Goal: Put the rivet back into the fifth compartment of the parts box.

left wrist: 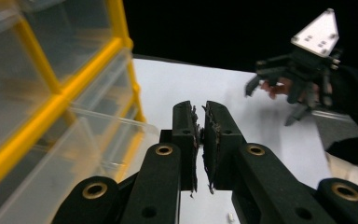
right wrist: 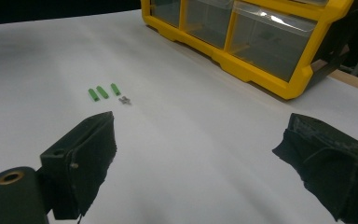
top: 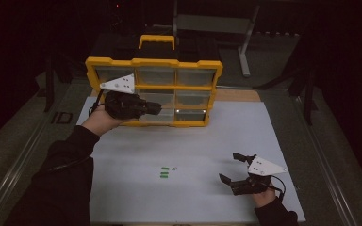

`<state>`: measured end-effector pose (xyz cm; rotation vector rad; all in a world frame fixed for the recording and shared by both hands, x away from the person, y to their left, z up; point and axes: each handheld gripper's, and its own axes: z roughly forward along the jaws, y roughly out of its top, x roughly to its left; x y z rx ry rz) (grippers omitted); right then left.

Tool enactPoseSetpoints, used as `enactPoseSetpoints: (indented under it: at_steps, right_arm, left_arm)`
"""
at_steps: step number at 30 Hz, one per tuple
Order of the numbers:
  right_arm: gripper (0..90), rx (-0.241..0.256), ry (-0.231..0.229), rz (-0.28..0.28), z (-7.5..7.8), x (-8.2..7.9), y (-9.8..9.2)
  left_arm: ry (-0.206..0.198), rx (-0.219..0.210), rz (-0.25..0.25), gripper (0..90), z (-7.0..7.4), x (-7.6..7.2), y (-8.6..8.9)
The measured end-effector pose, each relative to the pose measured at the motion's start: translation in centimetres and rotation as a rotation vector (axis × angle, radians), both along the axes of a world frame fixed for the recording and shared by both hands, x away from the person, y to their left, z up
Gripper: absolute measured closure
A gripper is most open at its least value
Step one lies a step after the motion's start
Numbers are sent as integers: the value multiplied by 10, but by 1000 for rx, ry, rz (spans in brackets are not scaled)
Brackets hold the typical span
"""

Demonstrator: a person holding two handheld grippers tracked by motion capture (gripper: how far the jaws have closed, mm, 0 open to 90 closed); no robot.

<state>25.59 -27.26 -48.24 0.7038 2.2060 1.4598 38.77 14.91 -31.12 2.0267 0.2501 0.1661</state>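
The left gripper (top: pixel 158 108) is up against the front of the yellow organizer (top: pixel 153 62), its jaws pressed almost together with just a thin slit between the worn pads (left wrist: pixel 187 140); from the left gripper view a clear drawer (left wrist: pixel 98 149) in the bottom row stands partly pulled out just beside those jaws, but whether the pads pinch its lip or merely sit next to it cannot be told. The organizer stands tilted up on its lower edge at the far end of the white sheet (top: pixel 264 141), probably so its drawers face the person and slide out toward the hand. The right gripper (top: pixel 230 167) hangs low over the sheet, well apart from the organizer on the near right, jaws spread wide and holding nothing, which reads as waiting to pick up small parts once a drawer is open. Those parts lie between the organizer and the person, near the middle of the sheet: three short green pieces (right wrist: pixel 102 92) set side by side, and one tiny grey screw (right wrist: pixel 125 100) just beside them. The organizer shows nine clear drawers, three rows of three, and one handle (top: pixel 156 41) on top. Two grippers, each with one grey three-cornered plate (top: pixel 119 84).
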Motion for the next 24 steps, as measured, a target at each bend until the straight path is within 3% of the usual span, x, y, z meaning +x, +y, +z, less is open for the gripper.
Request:
enactPoseSetpoints:
  at_steps: [8, 14, 24]
  right_arm:
    - [94, 0, 1, 0, 0, 0, 0]
    - [94, -7, 3, 2, -1, 1, 0]
    - [94, -9, 3, 3, -1, 0, 1]
  left_arm:
    - [21, -26, 64, 823, -2, 19, 6]
    - [65, -47, 120, 823, -12, 33, 12]
    - [120, 12, 196, 822, -29, 44, 9]
